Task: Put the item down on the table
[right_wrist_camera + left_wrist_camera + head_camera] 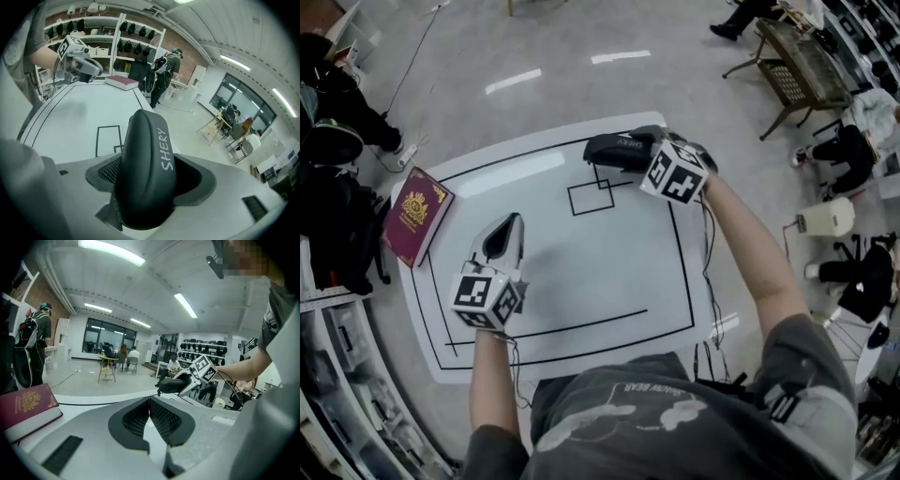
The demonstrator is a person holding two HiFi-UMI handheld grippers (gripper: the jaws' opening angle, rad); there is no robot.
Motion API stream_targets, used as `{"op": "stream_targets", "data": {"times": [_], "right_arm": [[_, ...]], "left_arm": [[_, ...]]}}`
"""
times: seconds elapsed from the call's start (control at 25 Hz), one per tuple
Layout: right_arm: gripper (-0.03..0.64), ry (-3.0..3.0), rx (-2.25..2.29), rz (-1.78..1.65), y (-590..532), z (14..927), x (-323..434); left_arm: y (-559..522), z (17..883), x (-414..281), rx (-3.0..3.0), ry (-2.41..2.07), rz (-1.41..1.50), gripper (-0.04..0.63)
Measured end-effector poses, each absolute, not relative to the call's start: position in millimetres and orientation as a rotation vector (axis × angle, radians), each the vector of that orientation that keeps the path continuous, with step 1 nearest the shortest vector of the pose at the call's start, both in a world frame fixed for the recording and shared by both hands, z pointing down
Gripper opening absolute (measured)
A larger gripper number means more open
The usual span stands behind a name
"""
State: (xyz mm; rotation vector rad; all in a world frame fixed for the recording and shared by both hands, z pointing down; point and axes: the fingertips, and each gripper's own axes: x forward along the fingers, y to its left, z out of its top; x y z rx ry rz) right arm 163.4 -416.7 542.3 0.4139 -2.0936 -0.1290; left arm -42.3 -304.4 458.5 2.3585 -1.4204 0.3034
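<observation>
Set-down is in hand: the right tool (152,176) grasps the black case (147,140) over the counter's (581,272) far side by the marked square (591,197), so it likely must lower it flat, then unclench; the left tool (149,404), clenched empty, hovers apart.

place: lab hall | evidence: white table (581,272) with taped black lines; gear shelves (136,28); strip lights (112,250)

My case (146,150) is black with white letters, the surface (581,281) white with black lines, the book (414,214) maroon and gold.
</observation>
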Motion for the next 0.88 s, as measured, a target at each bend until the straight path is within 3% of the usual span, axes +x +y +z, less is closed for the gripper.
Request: {"op": "stream_targets", "data": {"times": [0.88], "right_arm": [[0.328,-2.092,0.077,-0.232,-478,596,145]], "left_arm": [[-358,499,-32,2.282,-1.456,0.355,0.003]]}}
